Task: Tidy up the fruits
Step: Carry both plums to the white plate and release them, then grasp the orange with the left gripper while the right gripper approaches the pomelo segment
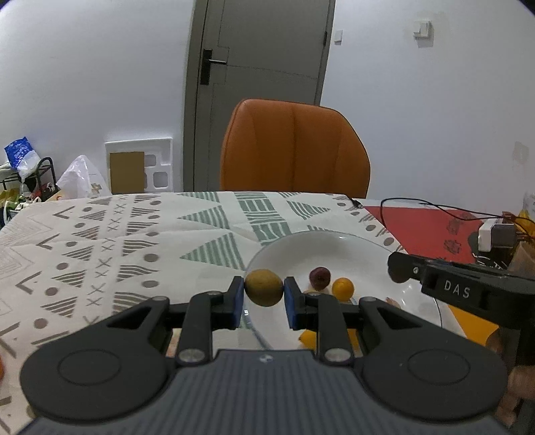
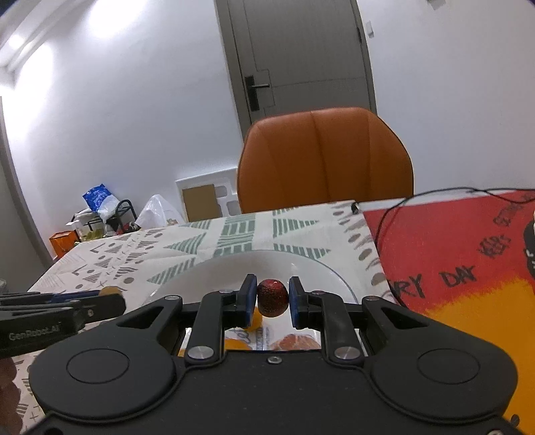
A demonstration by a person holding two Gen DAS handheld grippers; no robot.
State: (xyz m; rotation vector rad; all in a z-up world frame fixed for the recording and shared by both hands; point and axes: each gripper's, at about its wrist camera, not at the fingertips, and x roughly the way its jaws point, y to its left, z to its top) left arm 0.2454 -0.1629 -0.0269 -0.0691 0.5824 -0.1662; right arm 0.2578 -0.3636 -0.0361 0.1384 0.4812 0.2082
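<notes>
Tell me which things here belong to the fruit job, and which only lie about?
Job: kiwi in left gripper; red fruit in right gripper; plate with purple fruit and orange fruit.

Lying about: chair, cable, red mat, bags.

light: even indoor, moderately bright | source: overhead, bright wash on the wall [image 2: 100,23] at far left in the right wrist view | glare: small highlights on the white plate [image 1: 341,241] | shadows: soft, faint | distortion: strong fisheye bend, dark corners | focus: fairly sharp throughout, near black housings slightly soft
</notes>
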